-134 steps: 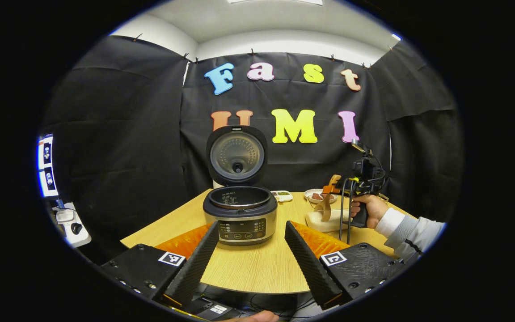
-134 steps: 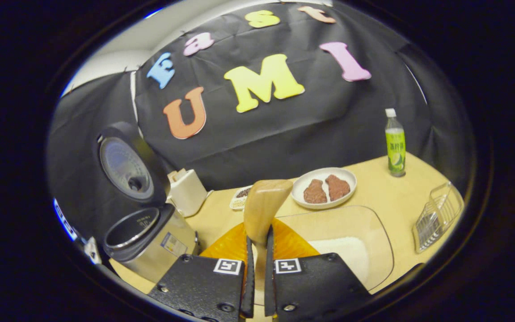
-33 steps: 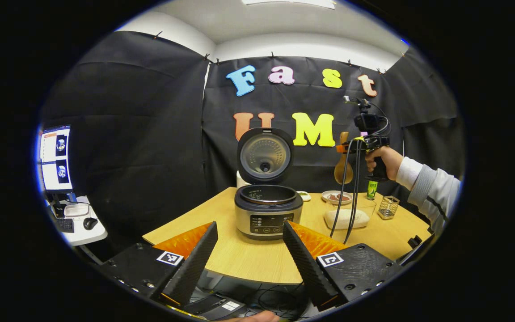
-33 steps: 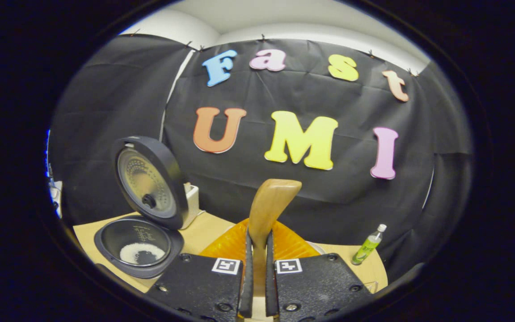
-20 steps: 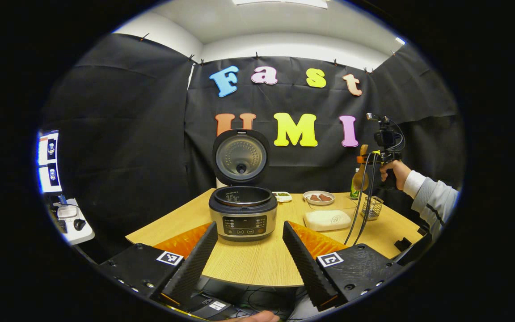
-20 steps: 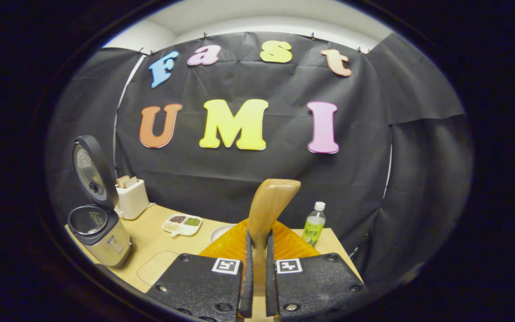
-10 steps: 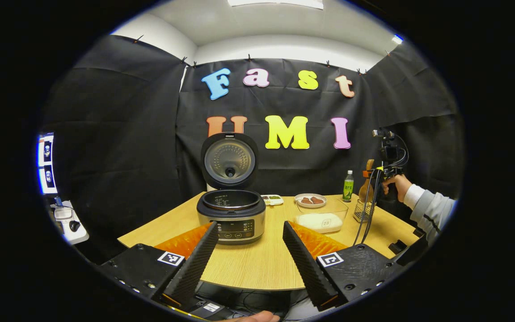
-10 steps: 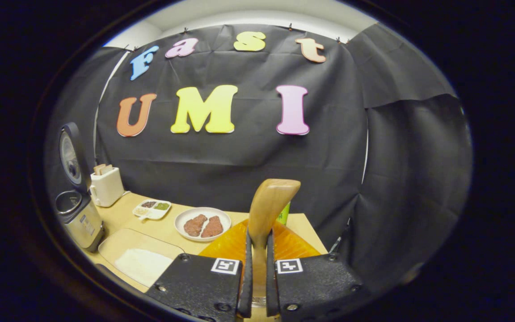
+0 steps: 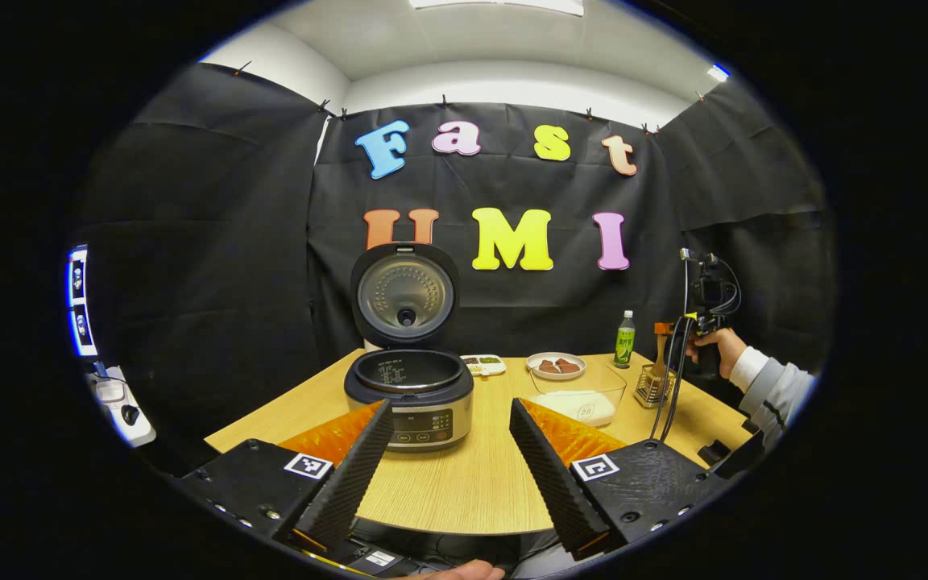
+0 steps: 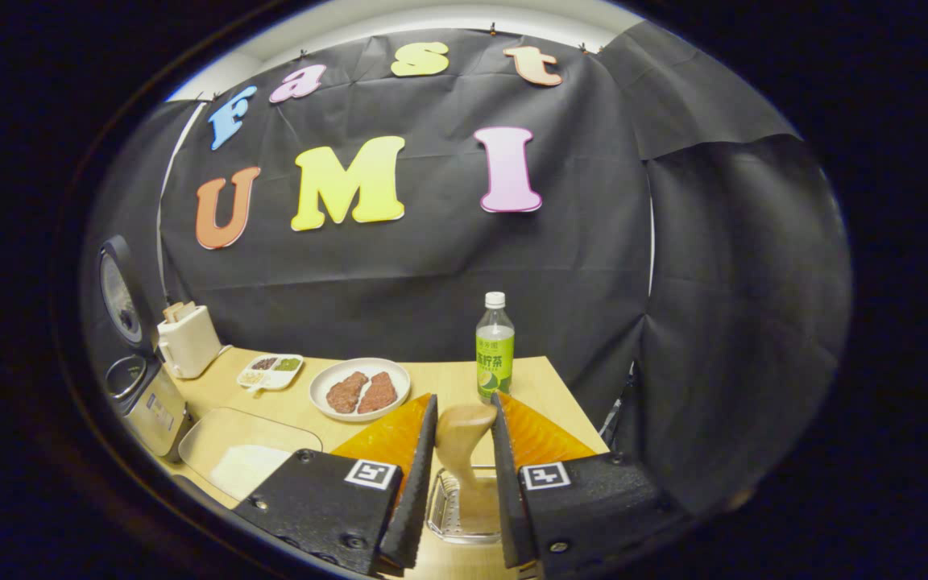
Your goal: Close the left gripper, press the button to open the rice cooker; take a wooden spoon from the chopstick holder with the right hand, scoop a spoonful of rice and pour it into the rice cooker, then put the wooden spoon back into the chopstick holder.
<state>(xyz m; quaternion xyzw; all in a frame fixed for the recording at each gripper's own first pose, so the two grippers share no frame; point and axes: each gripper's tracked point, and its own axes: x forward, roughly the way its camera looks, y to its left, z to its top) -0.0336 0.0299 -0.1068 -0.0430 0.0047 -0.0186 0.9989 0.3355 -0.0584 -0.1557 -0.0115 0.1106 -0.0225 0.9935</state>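
Observation:
The rice cooker stands with its lid up, just beyond my left gripper, which is open and holds nothing. In the right gripper view the cooker sits at the far left edge. My right gripper is open. Between its parted fingers the wooden spoon stands handle-up in the wire chopstick holder below them. From the left gripper view, the right gripper, held by a hand, hovers over the holder at the table's far right. A clear container of rice lies between cooker and holder.
A plate with two brown patties, a green bottle, a small divided dish and a white toaster line the back of the wooden table. A side desk with a monitor stands left.
The right gripper came down over the chopstick holder and opened. The spoon slid down between the fingers into the holder. The left gripper stayed open.

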